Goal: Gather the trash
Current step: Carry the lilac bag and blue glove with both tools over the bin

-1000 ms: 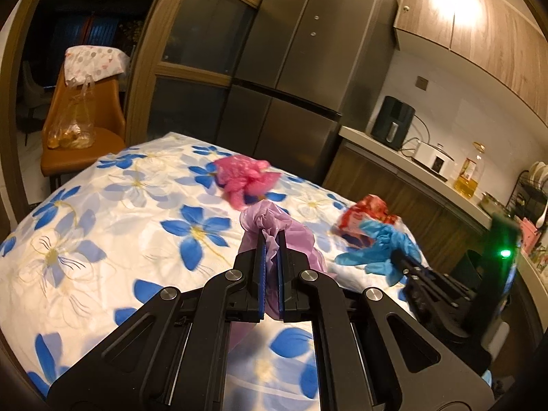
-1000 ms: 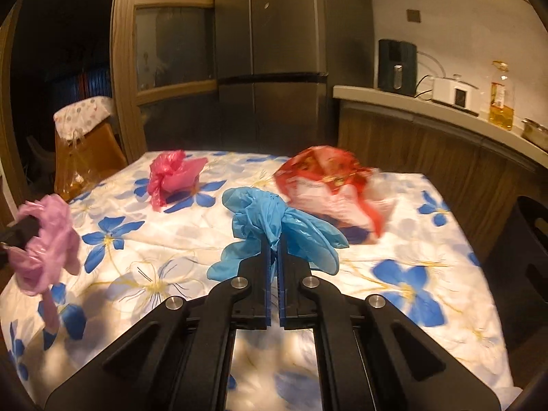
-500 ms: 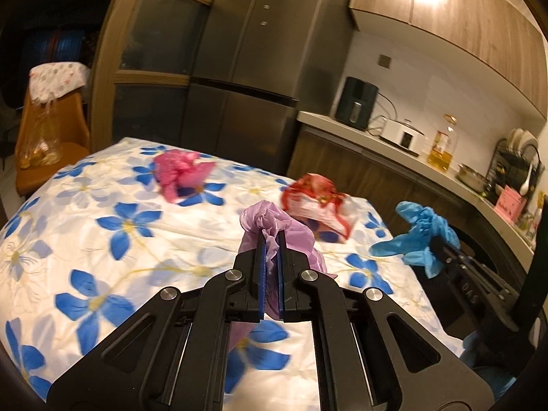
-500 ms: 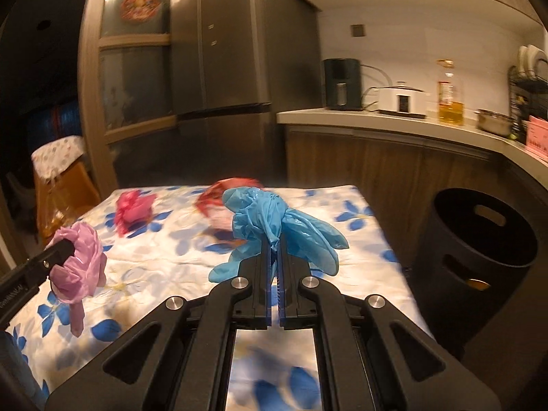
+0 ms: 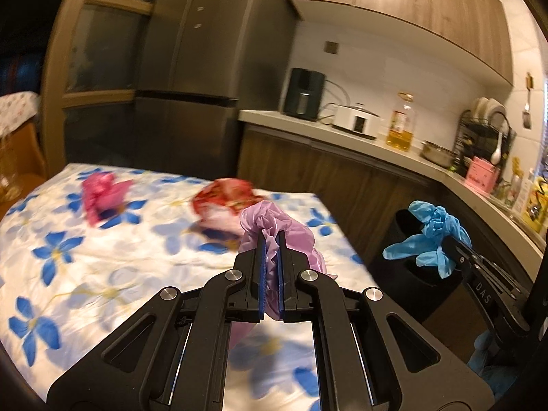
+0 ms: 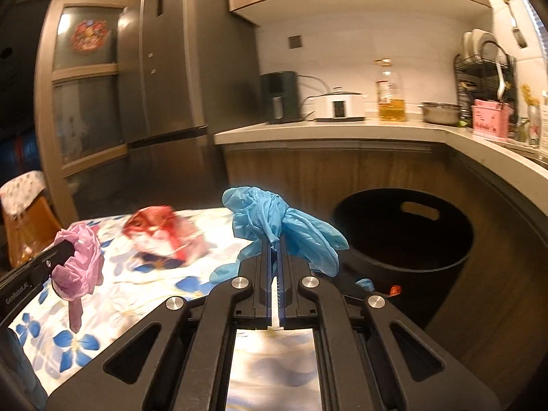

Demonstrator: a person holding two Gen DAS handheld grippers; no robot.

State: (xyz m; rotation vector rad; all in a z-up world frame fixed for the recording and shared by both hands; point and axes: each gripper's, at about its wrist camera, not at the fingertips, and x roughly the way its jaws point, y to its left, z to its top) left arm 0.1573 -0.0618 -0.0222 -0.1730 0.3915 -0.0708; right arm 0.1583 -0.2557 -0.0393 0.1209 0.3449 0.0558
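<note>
A dim kitchen is seen under warm cabinet lighting, its far wall taken up by a tall steel refrigerator and a wood-framed glass door. A pale countertop is run along the right over wood-fronted cabinets, and on it are set a dark air fryer, a white cooker, a bottle of cooking oil, a steel bowl and a black dish rack at the far right. The near left is filled by a table under a white cloth printed with blue flowers. A black trash bin is stood on the floor between the table's right edge and the cabinets. Two pieces of trash are left lying on the cloth: a red-and-white wrapper near the far right corner and a crumpled magenta bag to its left, both blurred. A crumpled pink plastic bag is pinched in the narrowly closed fingers of the left gripper, held above the table's right side. A blue disposable glove is clamped by the right gripper, raised just left of the bin's rim.
</note>
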